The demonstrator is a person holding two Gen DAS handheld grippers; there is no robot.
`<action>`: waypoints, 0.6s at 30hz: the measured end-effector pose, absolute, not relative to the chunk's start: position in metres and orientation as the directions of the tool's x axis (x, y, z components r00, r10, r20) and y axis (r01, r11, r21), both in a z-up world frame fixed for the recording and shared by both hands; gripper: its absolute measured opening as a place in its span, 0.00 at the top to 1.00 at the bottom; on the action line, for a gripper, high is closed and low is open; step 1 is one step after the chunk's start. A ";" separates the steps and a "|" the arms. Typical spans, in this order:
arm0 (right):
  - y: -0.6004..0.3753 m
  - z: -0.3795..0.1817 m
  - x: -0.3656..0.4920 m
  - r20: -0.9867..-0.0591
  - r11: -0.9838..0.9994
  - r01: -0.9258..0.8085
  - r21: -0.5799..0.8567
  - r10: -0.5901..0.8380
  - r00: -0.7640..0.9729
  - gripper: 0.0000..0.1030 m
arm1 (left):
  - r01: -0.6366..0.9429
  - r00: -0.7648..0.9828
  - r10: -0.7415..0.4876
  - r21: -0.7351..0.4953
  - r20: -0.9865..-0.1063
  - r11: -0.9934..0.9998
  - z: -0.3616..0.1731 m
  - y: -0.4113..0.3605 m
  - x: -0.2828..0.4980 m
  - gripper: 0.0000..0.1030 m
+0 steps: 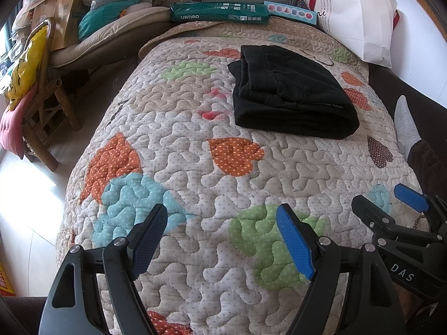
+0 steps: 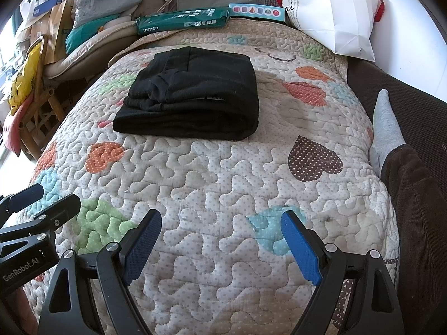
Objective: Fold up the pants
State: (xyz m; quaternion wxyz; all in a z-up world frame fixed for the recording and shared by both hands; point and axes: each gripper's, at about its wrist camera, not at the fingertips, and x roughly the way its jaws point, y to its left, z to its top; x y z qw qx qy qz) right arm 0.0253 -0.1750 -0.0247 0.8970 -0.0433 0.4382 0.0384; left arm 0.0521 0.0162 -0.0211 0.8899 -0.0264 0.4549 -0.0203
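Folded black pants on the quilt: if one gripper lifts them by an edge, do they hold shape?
Probably not. The black pants are soft stacked layers, so they would likely droop and unfold. Pushed, they would probably bunch on the textured quilt rather than slide.

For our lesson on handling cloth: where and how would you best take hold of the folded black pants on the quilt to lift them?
Grip the thick rounded fold edge of the black pants, coming from the near side, low along the quilt. That edge faces both open grippers, while looser layered edges lie on top and on the left.
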 end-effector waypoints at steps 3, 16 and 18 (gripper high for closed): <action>-0.176 -0.026 0.025 -0.792 0.993 -0.108 -0.047 0.029 0.610 0.12 | 0.010 0.585 -0.061 -0.068 -0.809 0.998 -0.022 0.016 0.052 0.23; -0.178 -0.025 0.025 -0.789 0.991 -0.108 -0.079 0.004 0.614 0.12 | 0.009 0.584 -0.060 -0.067 -0.809 0.998 -0.022 0.016 0.052 0.23; -0.177 -0.025 0.026 -0.790 0.991 -0.109 -0.084 0.001 0.614 0.12 | 0.009 0.584 -0.060 -0.068 -0.810 0.998 -0.023 0.016 0.052 0.23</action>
